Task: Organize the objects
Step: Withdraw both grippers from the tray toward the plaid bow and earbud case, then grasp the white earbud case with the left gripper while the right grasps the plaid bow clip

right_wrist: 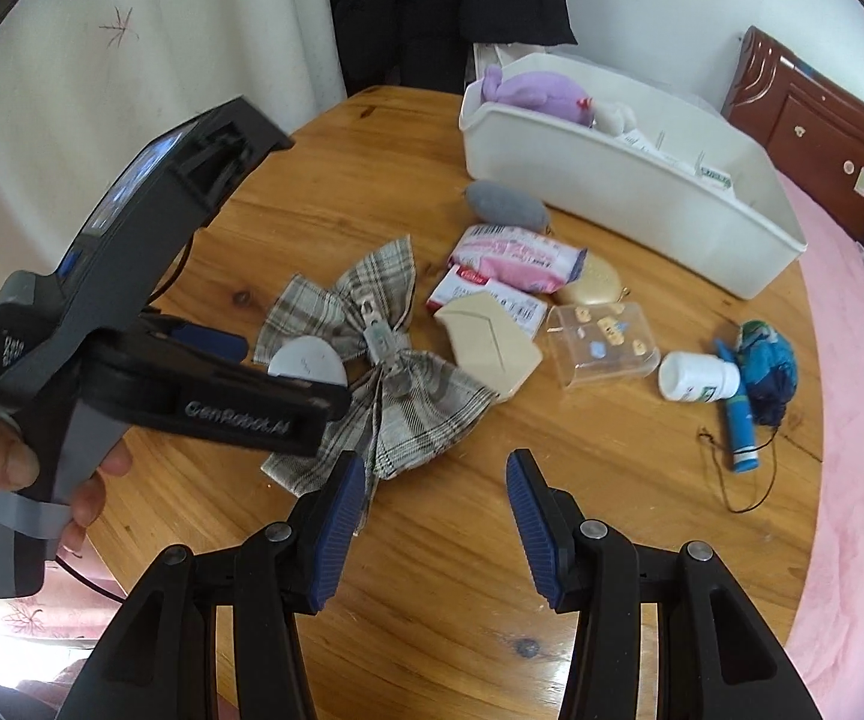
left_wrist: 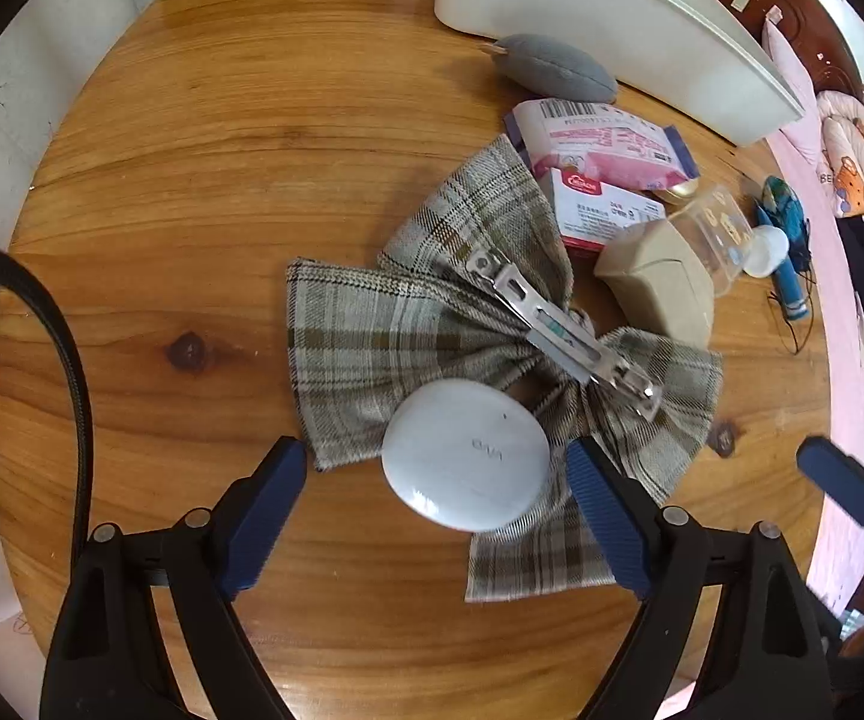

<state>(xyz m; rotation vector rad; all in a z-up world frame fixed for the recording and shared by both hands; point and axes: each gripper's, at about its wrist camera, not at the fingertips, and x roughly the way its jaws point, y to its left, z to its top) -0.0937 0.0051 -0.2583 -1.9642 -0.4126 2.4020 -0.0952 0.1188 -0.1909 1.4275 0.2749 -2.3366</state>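
Note:
A white oval earbud case lies on a plaid bow hair clip on the round wooden table. My left gripper is open, its blue fingers on either side of the case, not touching it. In the right wrist view the case and bow lie beside the left gripper's body. My right gripper is open and empty above bare wood, near the bow's lower edge. A white bin with a purple plush stands at the back.
Behind the bow lie a grey pouch, a pink tissue pack, a red-white packet, a beige box, a clear box, a white bottle, a blue tube and a blue bundle. A pink bed borders the table's right.

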